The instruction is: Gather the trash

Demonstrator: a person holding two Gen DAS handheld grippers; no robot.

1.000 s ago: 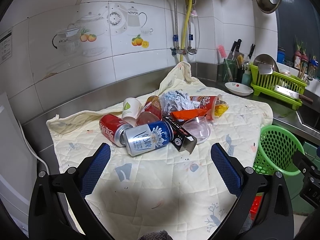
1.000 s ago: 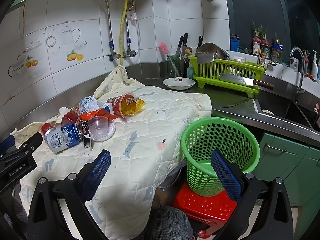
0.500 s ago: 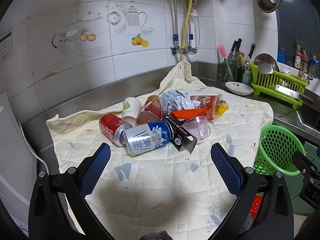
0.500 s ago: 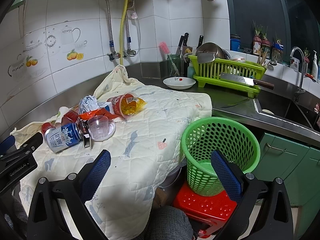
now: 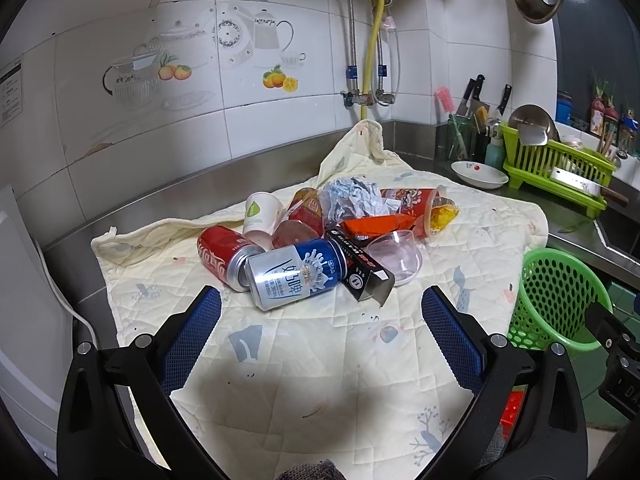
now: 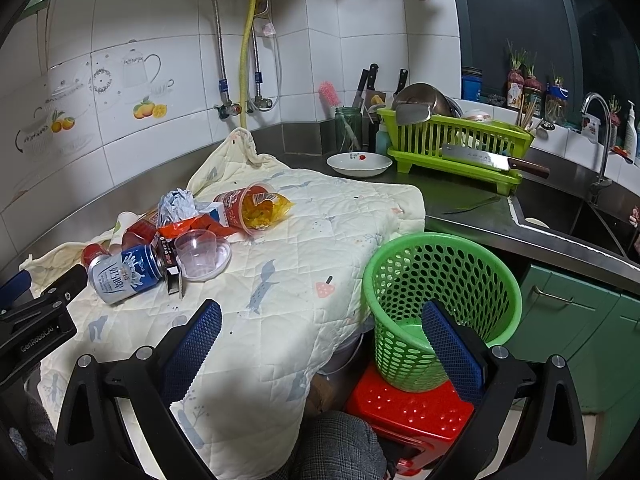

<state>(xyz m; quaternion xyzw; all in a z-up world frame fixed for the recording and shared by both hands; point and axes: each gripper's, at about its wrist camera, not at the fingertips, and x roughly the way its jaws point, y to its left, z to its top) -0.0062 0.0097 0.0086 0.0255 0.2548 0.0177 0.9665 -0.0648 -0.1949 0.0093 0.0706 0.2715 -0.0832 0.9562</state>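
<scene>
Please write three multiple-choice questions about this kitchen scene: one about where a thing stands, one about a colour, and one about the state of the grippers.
1. On what does the green basket stand?
A. a red stool
B. the quilted cloth
C. the dish rack

2. Which colour is the can lying beside the blue and white can?
A. green
B. red
C. yellow

3. How are the left gripper and the right gripper?
A. both shut on cans
B. one open, one shut
C. both open and empty

Answers:
1. A, the red stool is directly under it.
2. B, the red can touches it.
3. C, wide gaps with nothing between the fingers.
</scene>
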